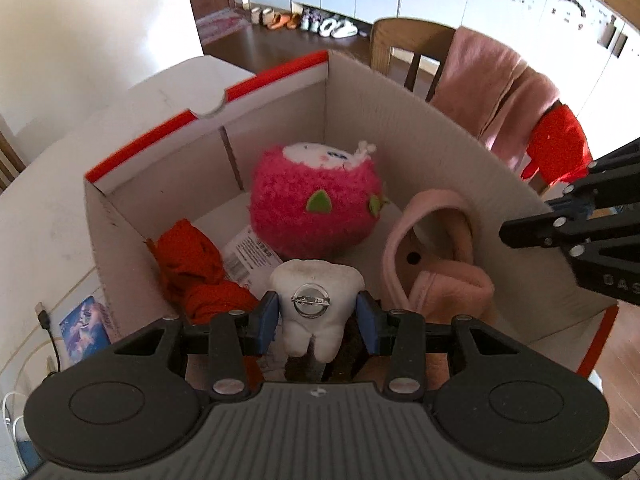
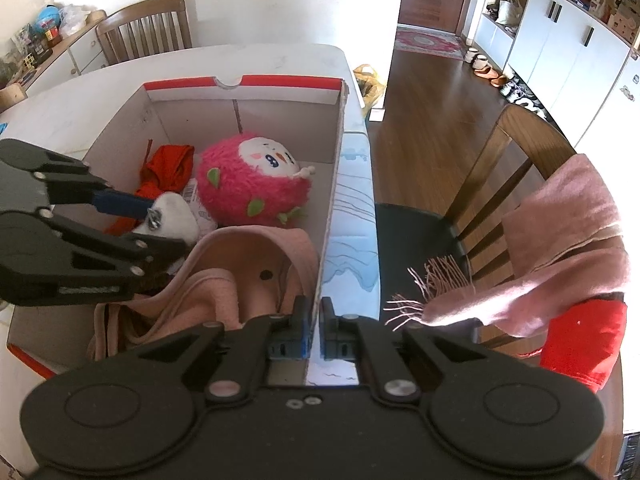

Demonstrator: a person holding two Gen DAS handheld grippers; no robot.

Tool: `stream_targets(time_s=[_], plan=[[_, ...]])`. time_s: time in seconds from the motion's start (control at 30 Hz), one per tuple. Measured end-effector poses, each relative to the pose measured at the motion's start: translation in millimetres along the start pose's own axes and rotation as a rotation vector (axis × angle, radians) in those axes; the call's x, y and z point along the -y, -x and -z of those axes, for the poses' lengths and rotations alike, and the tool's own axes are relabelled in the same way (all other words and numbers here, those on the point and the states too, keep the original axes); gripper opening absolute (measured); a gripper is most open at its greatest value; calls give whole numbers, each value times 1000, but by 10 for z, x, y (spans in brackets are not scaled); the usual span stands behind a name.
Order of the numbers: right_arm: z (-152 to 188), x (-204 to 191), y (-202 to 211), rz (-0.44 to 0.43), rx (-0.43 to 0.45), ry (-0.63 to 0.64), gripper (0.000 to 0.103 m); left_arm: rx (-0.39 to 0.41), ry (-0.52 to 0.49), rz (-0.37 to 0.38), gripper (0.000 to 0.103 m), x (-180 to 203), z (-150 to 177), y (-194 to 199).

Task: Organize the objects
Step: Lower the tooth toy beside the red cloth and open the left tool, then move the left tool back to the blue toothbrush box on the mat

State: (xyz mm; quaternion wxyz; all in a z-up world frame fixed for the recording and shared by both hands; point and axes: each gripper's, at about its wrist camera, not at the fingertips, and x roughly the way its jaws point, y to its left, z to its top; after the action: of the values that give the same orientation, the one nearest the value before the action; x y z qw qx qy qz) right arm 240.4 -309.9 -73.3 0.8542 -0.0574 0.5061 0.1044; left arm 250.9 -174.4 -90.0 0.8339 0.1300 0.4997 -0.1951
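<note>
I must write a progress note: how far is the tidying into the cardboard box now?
Done: the pink fuzzy round plush, the orange-red cloth and the pale pink fleece garment lie inside the white cardboard box. In hand: the left claw holds the white tooth-shaped plush over the box, while the right claw clamps the box wall. Left: release the tooth; nothing else is visibly waiting.

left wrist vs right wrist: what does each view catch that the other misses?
Left wrist only: the metal badge pinned on the tooth plush, seen head-on between the left gripper pads, and a cable beside the box.

Right wrist only: the right gripper shut on the cardboard box wall, and the scarf's fringe hanging off the chair.

Both: the pink round plush, the red cloth and the pink garment inside the box.
</note>
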Motion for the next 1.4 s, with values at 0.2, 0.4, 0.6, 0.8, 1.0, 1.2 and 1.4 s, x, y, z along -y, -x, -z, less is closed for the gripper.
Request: stream_targets(time_s=[0.2,0.4,0.6,0.8,1.0,1.2,1.4], plan=[[1,0,2,-3,1,-2,5,-39,-9,0,42,12,6,-137],[2,2,4,-4,1,-3,5,-54,3,14,42,-11,-2,-188],[2,2,4,-3,0,-3,5,-62,10,16,52,-20,4,-189],[2,5,5,-2,0,-2,5,-43,36,32,64,-53,8,-116],[2,3,4,-2,2,-2,5,-16,61,62,64,-69,32,32],[4,1,9,-2,4,-4,5,43,117,95,67,-132,91,278],[2,3,10,-5,4,-7,5,120,158,120,71,-204,184,610]])
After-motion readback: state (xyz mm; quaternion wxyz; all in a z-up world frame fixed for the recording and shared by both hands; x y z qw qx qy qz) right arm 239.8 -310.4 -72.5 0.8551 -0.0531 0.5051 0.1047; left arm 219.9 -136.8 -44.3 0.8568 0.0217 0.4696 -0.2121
